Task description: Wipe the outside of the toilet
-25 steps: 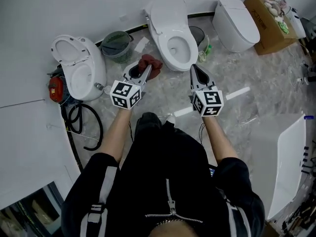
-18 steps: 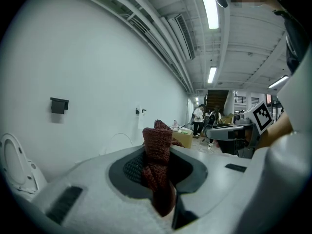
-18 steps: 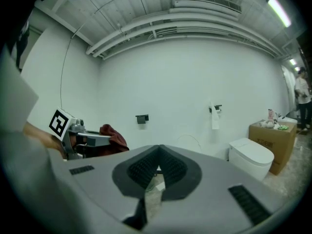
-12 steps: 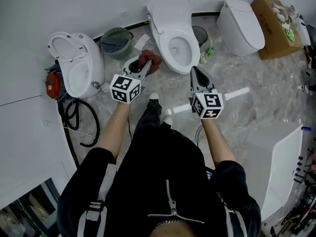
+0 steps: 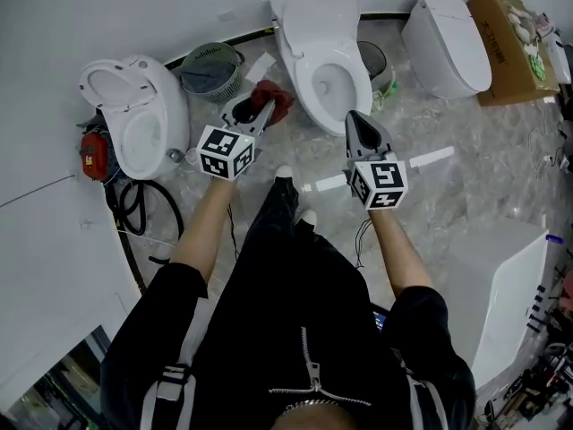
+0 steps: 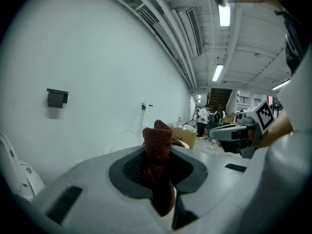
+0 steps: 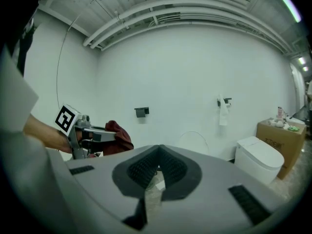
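Left tongs (image 5: pixel 260 116) are pinched on a red cloth (image 5: pixel 274 99); right tongs (image 5: pixel 352 119) are pressed together, empty.
The toilet (image 5: pixel 311 25) is set just ahead between them, its long axis pointed away; the cloth is held just beside its left flank.

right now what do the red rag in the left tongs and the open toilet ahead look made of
Rag: knitted or woven cloth, dull dark red; a coarse looped texture shows and it droops in folds. Toilet: likely glazed ceramic, glossy white and smooth, though plastic cannot be excluded.

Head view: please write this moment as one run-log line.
left tool: shut on red cloth | right tool: shut, empty | red cloth: beside middle toilet, contact unclear
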A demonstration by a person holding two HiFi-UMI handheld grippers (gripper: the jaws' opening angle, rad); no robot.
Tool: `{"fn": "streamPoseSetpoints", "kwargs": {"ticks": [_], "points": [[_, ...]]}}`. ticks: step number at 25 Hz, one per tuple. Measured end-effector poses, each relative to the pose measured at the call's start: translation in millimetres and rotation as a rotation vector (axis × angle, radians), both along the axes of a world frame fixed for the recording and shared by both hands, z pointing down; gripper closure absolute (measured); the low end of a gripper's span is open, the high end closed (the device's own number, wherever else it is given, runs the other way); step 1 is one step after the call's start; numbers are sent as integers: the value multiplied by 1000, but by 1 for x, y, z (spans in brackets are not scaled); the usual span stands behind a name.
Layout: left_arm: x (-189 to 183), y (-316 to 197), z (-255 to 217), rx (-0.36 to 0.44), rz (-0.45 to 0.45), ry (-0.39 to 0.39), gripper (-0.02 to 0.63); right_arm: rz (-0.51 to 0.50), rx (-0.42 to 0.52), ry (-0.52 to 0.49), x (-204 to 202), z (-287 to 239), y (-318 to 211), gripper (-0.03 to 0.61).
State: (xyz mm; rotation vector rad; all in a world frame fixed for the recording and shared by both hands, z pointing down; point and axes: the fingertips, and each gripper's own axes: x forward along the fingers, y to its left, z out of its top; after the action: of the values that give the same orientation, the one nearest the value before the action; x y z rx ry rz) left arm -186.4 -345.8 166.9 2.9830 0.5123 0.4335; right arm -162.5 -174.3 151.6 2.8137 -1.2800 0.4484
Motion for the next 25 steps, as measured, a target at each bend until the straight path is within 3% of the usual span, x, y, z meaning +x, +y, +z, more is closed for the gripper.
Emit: {"fn": "streamPoseSetpoints", "kwargs": {"ticks": [11,15,25], "points": [[78,-51,58,-29,25,-50,543,-15,-36,-57,69,46,-71,575],[90,-77,106,-45,13,-108,543,-6,-63,-121,84,88,-89,575],[171,-126,264,-87,-64,-198,543,37,-122,-260,123,178,-99,575]]}}
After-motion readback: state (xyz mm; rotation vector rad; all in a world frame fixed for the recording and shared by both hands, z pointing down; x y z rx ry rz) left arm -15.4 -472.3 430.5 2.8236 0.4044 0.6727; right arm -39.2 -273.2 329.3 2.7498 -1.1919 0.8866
